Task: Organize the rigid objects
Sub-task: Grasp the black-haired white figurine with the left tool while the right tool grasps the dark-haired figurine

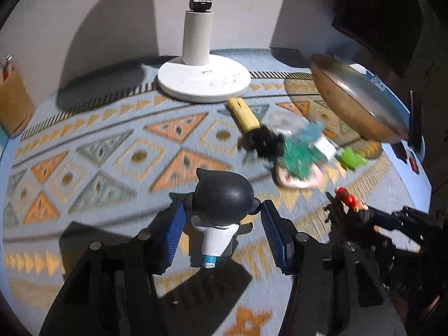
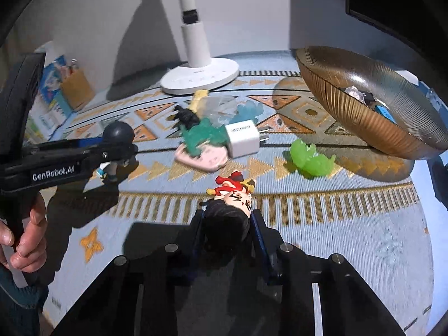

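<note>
My left gripper (image 1: 222, 218) is around a dark-headed figurine (image 1: 221, 204) with a white body; the blue pads stand a little off its sides, so I cannot tell whether it is held. The same figurine (image 2: 119, 134) and left gripper (image 2: 123, 147) show in the right wrist view. My right gripper (image 2: 226, 218) is shut on a black-haired figurine with red ornaments (image 2: 232, 201), held above the mat; it also shows in the left wrist view (image 1: 348, 200). A ribbed bronze bowl (image 2: 364, 117) stands at the right with small items inside.
A pile on the patterned mat (image 2: 322, 224): white charger plug (image 2: 242, 138), teal toy (image 2: 201, 137), pink piece (image 2: 207, 158), black toy (image 2: 186, 116), yellow block (image 1: 243, 113), green toy (image 2: 309, 158). A white lamp base (image 2: 200, 79) stands behind. A brown holder (image 1: 14, 103) stands far left.
</note>
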Action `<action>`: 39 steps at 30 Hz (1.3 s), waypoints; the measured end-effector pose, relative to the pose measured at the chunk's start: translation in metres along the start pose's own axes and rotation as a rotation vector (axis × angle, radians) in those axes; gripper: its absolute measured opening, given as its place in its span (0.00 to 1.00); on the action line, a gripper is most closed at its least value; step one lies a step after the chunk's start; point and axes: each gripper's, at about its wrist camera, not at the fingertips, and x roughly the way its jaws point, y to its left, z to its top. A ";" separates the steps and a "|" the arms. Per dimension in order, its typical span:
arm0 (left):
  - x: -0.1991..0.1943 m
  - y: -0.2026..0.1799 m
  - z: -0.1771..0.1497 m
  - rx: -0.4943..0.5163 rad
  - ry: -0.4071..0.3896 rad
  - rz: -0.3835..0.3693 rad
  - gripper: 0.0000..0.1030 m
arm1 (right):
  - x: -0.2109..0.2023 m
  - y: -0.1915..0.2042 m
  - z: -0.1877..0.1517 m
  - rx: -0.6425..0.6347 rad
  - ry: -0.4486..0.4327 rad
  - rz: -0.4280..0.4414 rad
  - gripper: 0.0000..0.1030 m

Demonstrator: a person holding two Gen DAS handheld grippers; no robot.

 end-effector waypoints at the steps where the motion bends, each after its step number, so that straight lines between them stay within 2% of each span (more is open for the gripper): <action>1: -0.004 -0.001 -0.007 -0.004 -0.001 -0.007 0.51 | -0.004 0.001 -0.003 -0.010 -0.003 0.007 0.31; 6: -0.020 -0.010 -0.039 0.010 -0.015 -0.005 0.51 | -0.022 -0.002 -0.019 -0.046 0.010 0.005 0.33; 8: -0.021 -0.012 -0.047 0.014 -0.014 -0.010 0.51 | -0.028 -0.011 -0.022 -0.009 0.011 -0.009 0.42; 9: -0.020 -0.012 -0.051 0.016 -0.015 -0.007 0.51 | -0.032 -0.017 -0.023 0.020 0.005 -0.015 0.54; 10: -0.019 -0.012 -0.053 0.017 -0.014 -0.003 0.51 | -0.035 -0.020 -0.024 0.043 -0.002 -0.013 0.61; 11: -0.017 -0.012 -0.055 0.017 -0.013 -0.003 0.51 | -0.038 -0.023 -0.025 0.063 -0.012 0.000 0.62; 14: -0.018 -0.011 -0.058 0.012 -0.032 -0.016 0.51 | -0.042 -0.018 -0.024 0.077 -0.019 0.044 0.62; 17: -0.022 -0.010 -0.059 0.009 -0.052 -0.023 0.51 | -0.032 -0.002 -0.021 0.050 -0.003 0.031 0.62; 23: -0.017 -0.011 -0.061 0.013 -0.030 -0.023 0.53 | 0.000 0.010 -0.020 0.078 0.049 0.059 0.62; 26: -0.017 -0.012 -0.061 0.014 -0.029 -0.016 0.60 | 0.003 0.012 -0.016 0.082 0.036 0.047 0.62; 31: -0.015 -0.015 -0.062 0.027 -0.028 0.008 0.61 | 0.007 0.015 -0.013 0.084 0.017 0.025 0.62; 32: -0.015 -0.016 -0.062 0.029 -0.031 0.021 0.61 | 0.007 0.016 -0.013 0.076 0.012 0.014 0.61; 34: -0.014 -0.017 -0.062 0.036 -0.030 0.041 0.60 | 0.006 0.018 -0.014 0.058 -0.006 -0.031 0.43; 36: -0.013 -0.021 -0.062 0.046 -0.030 0.082 0.51 | 0.003 0.017 -0.016 0.052 -0.024 -0.013 0.33; 37: -0.013 -0.023 -0.062 0.056 -0.032 0.095 0.48 | 0.001 0.016 -0.017 0.055 -0.030 0.009 0.33; 39: -0.013 -0.024 -0.063 0.058 -0.030 0.110 0.47 | -0.006 0.016 -0.020 0.043 -0.053 0.024 0.33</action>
